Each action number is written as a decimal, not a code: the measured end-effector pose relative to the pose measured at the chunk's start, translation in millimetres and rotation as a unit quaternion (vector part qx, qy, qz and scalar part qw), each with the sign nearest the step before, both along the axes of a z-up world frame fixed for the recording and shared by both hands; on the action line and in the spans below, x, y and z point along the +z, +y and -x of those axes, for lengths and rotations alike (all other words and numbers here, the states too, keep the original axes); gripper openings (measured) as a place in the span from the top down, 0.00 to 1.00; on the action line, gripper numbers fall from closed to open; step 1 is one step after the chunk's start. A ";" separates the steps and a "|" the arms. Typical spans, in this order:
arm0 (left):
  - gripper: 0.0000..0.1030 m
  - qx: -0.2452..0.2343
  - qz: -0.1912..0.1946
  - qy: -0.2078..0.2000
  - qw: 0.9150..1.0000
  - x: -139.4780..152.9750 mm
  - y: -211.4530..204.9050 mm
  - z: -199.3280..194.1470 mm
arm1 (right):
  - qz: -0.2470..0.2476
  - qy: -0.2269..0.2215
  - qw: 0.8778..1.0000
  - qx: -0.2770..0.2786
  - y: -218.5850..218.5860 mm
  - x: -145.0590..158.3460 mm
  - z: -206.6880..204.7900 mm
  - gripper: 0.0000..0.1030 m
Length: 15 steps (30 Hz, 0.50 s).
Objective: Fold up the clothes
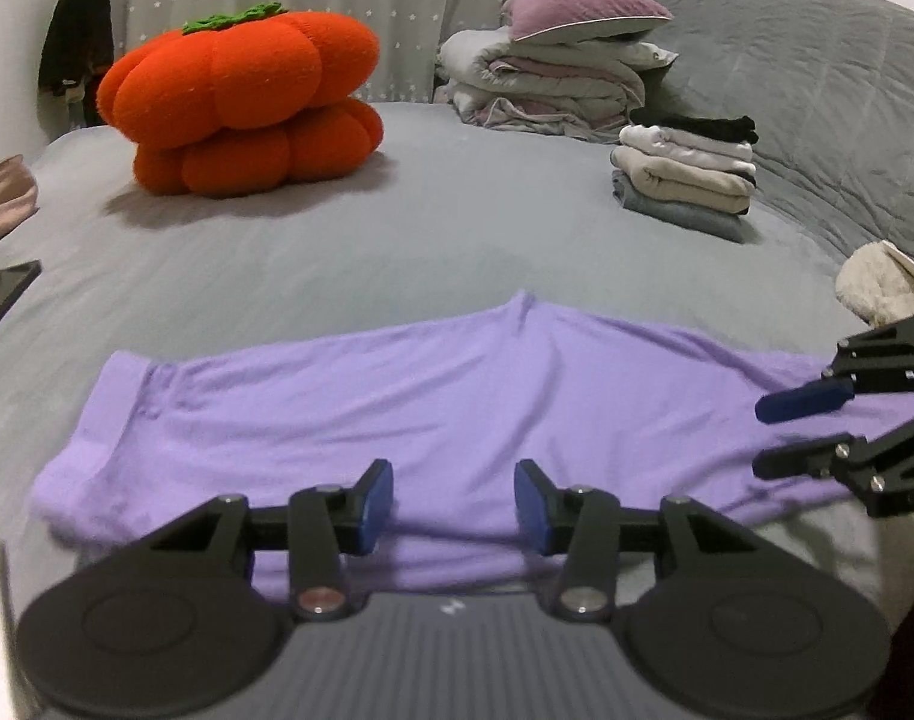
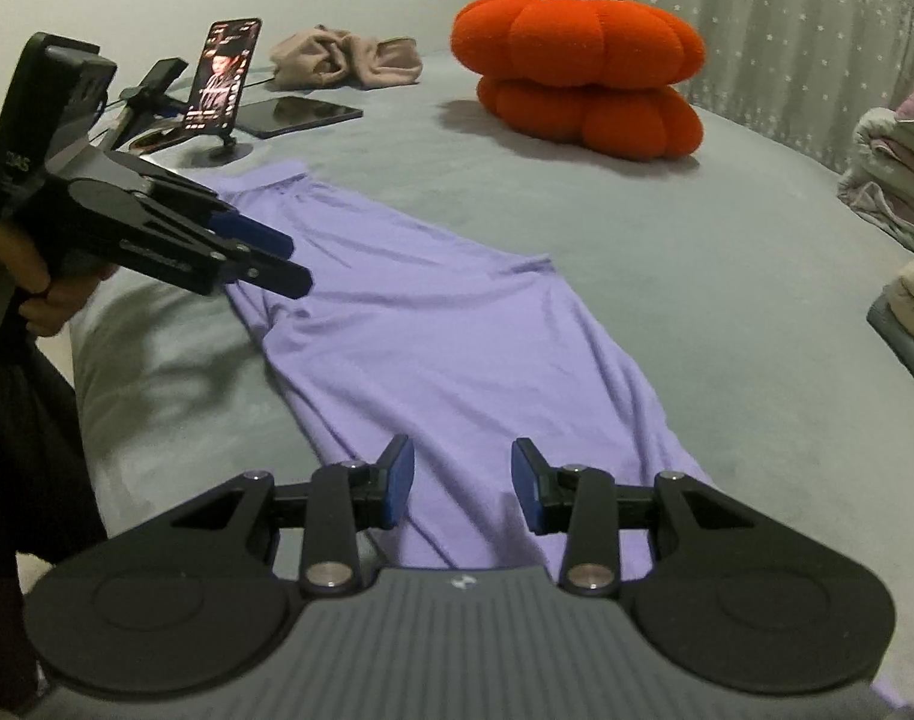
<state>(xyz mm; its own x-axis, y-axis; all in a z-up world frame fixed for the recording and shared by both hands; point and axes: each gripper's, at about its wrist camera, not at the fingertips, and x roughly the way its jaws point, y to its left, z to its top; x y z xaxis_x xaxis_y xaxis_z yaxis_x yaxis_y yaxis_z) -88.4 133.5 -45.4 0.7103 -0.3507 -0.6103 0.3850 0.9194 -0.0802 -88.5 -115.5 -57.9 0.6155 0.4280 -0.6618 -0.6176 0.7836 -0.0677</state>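
A lilac garment [image 1: 396,414] lies spread in a long strip on the grey bed [image 1: 396,252], near its front edge. It also shows in the right wrist view [image 2: 432,324]. My left gripper [image 1: 453,501] is open and empty, just above the garment's near edge. It shows from the side in the right wrist view [image 2: 291,267], over the garment's left part. My right gripper [image 2: 461,489] is open and empty above the garment's near end. It also shows at the right edge of the left wrist view [image 1: 763,438].
An orange pumpkin plush [image 1: 246,102] sits at the back. A stack of folded clothes [image 1: 685,174] and a pile of bedding [image 1: 553,72] are at the back right. A phone on a stand [image 2: 222,78], a tablet [image 2: 300,114] and a beige garment [image 2: 348,60] lie at the left.
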 end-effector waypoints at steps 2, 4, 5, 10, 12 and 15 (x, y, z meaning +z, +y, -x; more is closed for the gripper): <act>0.56 -0.003 -0.006 -0.003 1.000 -0.4 5.7 6.7 | 0.003 0.000 1.000 0.005 1.6 -2.6 2.2 0.63; 0.56 -0.012 -0.012 -0.007 1.000 -0.4 8.4 10.9 | 0.006 0.003 1.000 0.011 4.2 -5.8 2.7 0.68; 0.56 -0.017 -0.016 -0.008 1.000 -0.6 9.2 12.6 | 0.008 0.004 1.000 0.014 6.0 -7.2 3.3 0.69; 0.58 -0.046 -0.033 -0.019 0.998 1.0 5.9 17.7 | 0.020 -0.005 0.999 0.034 15.5 -9.6 9.1 0.74; 0.59 -0.051 -0.040 -0.026 0.998 4.2 6.0 19.7 | 0.018 -0.009 0.999 0.041 17.6 -8.2 9.8 0.75; 0.58 -0.033 -0.039 -0.024 0.998 7.6 14.1 19.5 | 0.013 -0.015 0.999 0.048 20.2 -4.6 11.2 0.75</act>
<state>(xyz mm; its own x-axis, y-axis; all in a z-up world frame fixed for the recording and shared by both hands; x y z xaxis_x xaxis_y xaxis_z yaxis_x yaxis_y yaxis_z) -107.9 147.6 -37.8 0.7158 -0.3507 -0.6038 0.4468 0.8946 0.0101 -99.7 -95.3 -62.5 0.5918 0.4686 -0.6559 -0.6875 0.7182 -0.1073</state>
